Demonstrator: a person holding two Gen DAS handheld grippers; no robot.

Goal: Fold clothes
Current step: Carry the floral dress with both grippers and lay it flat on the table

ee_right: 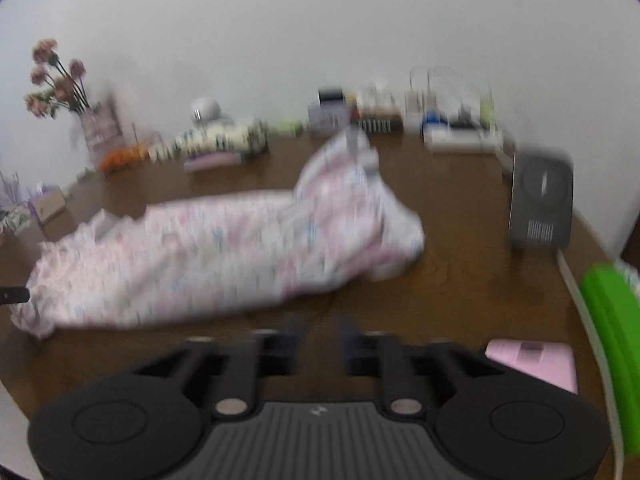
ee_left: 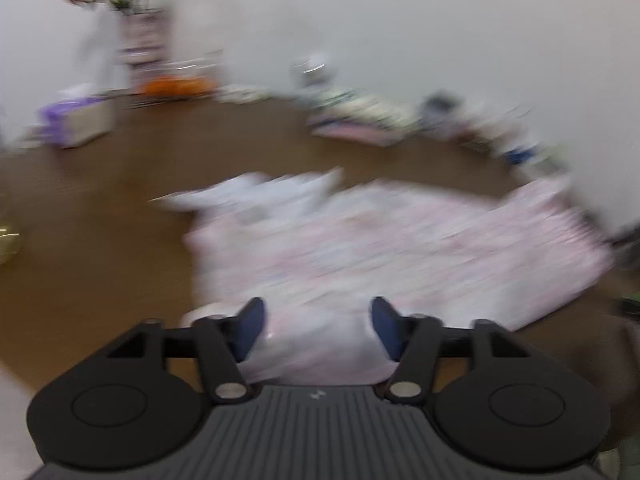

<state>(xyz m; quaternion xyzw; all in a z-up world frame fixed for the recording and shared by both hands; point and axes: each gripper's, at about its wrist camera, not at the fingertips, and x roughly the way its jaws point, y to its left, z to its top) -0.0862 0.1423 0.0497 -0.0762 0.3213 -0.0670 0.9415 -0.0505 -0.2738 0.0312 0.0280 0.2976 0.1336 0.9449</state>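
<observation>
Risking a botched fold: both views are blurred w/ motion, so a rushed grab could snag one layer only or drag the garment (ee_right: 224, 252) askew. Left gripper (ee_left: 318, 328) hovers over its near edge, jaws apart, cloth below but not pinched. Right gripper (ee_right: 324, 340) sits off the cloth above bare table (ee_right: 460, 280), jaws parted, nothing between. Garment lies mid-table, pale pink w/ small print, long and partly gathered, right end bunched up, unfolded yet.
</observation>
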